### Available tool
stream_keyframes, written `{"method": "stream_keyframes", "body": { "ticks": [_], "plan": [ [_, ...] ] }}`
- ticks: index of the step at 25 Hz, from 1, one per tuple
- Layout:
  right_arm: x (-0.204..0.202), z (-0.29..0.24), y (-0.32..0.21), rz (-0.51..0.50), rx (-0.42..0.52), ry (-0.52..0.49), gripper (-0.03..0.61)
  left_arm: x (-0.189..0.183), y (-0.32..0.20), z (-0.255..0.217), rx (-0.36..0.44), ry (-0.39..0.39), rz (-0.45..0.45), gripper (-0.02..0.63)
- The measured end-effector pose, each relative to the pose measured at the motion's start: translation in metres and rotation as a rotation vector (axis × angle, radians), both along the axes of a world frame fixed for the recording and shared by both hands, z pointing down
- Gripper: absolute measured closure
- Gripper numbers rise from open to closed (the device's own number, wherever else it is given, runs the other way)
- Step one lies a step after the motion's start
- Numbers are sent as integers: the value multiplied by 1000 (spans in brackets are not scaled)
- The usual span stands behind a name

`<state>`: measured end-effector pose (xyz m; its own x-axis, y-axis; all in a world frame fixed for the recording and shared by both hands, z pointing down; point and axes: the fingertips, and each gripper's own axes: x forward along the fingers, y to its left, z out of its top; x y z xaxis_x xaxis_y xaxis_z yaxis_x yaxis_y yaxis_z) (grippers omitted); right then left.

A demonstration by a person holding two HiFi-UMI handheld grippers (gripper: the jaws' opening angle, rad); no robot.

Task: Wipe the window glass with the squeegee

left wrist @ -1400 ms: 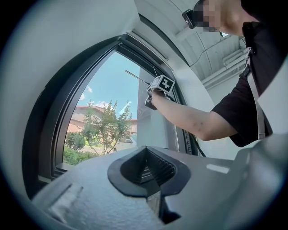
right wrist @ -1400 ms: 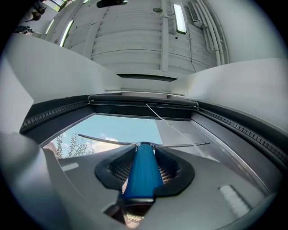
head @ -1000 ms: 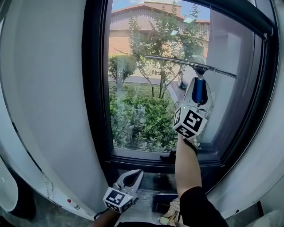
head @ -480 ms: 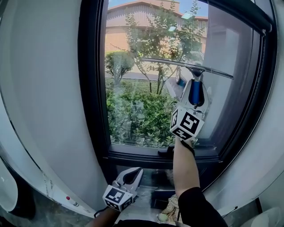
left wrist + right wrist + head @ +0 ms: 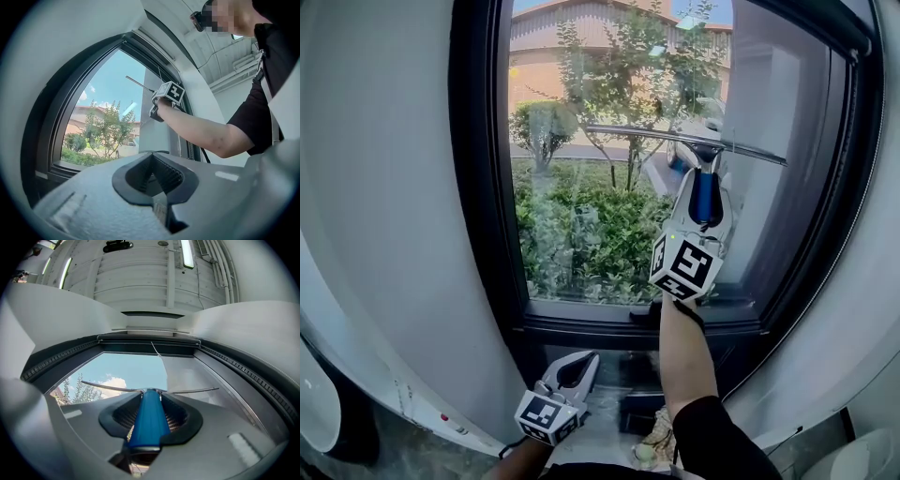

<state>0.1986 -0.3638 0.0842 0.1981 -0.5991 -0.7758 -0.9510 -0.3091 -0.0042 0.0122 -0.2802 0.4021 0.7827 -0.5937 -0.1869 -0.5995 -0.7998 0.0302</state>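
The right gripper is held up to the glass on 1 outstretched arm, its jaws clamped on the blue handle of the squeegee. In the right gripper view that handle fills the gap between the 2 ribbed pads of the gripper. The squeegee's thin blade lies across the upper right part of the pane, tilted slightly down to the right, and seems to touch the glass, though contact cannot be confirmed. The left gripper hangs low, below the sill and close to the person's body. Its own view shows the left gripper with jaws together at the tips and nothing between them. A dark frame borders the pane, with a pale wall to its left. Beyond the glass are green shrubs, slim trees and a brick building in sunlight.
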Motion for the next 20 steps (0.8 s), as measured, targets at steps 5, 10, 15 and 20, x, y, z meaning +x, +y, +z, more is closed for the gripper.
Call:
{"method": "stream_keyframes", "body": {
  "ticks": [5, 10, 15, 20],
  "plan": [
    [-1, 8, 1, -1, -14, -6, 449, -2, 3, 2, -3, -3, 0, 614],
    [-1, 16, 2, -1, -33, -16, 450, -3, 5, 1, -2, -6, 1, 614],
    [-2, 27, 3, -4, -53, -15, 449, -4, 6, -1, 1, 4, -2, 614],
    [-1, 35, 4, -2, -66, -13, 449, -1, 9, 2, -7, 6, 4, 614]
  ]
}}
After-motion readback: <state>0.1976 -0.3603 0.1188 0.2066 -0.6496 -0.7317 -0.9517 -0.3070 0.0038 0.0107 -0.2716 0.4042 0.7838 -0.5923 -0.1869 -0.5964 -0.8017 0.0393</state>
